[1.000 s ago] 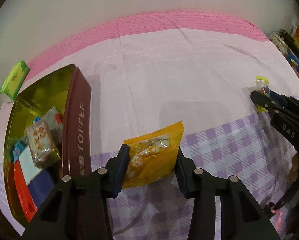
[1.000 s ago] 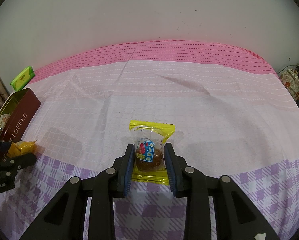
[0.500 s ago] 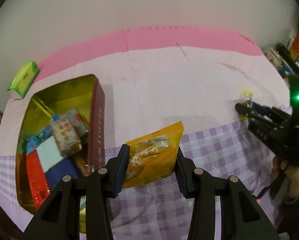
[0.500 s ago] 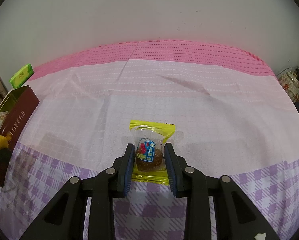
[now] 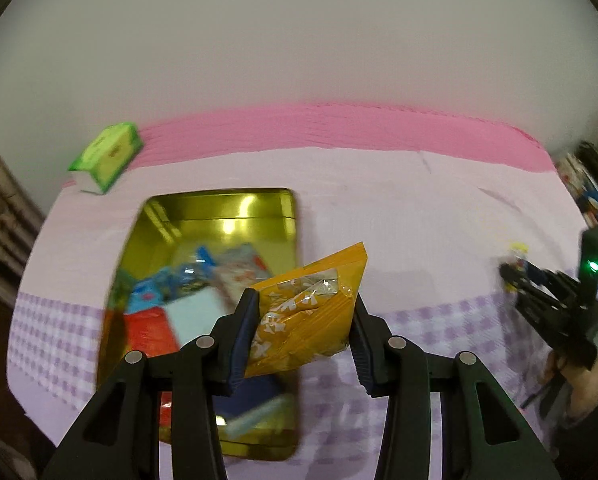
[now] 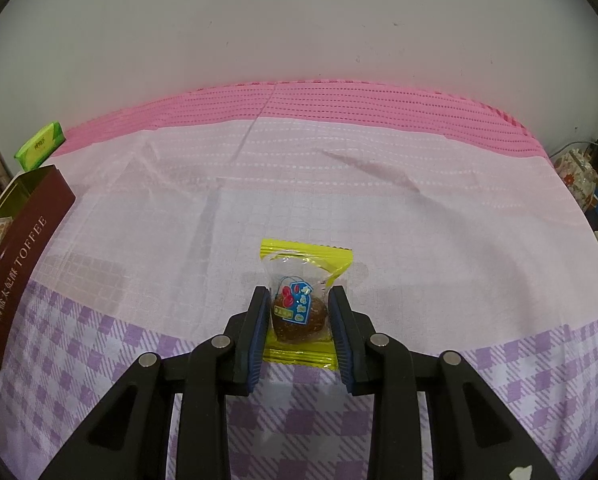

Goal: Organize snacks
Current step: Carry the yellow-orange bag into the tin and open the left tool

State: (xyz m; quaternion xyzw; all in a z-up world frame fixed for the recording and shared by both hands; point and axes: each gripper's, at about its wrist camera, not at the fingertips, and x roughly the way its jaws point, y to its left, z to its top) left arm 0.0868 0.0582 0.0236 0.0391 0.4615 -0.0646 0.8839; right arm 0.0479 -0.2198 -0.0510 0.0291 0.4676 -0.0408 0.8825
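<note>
— Left wrist view first: what is gripped?

— An orange snack bag (image 5: 305, 312) is clamped between the pads of the left gripper (image 5: 303, 336) and is held above the near right corner of the open gold tin (image 5: 219, 208). Several wrapped snacks (image 5: 167, 312) are seen inside the tin, blurred.

— And the right side?

— The right gripper (image 6: 297, 330) is closed on a small clear-and-yellow wrapped sweet (image 6: 299, 308), which is seen resting on the tablecloth (image 6: 419, 220) near its front edge. The tin, marked TOFFEE on its brown wall, is placed at the left edge, with a green box (image 6: 41, 145) at the far left corner.
</note>
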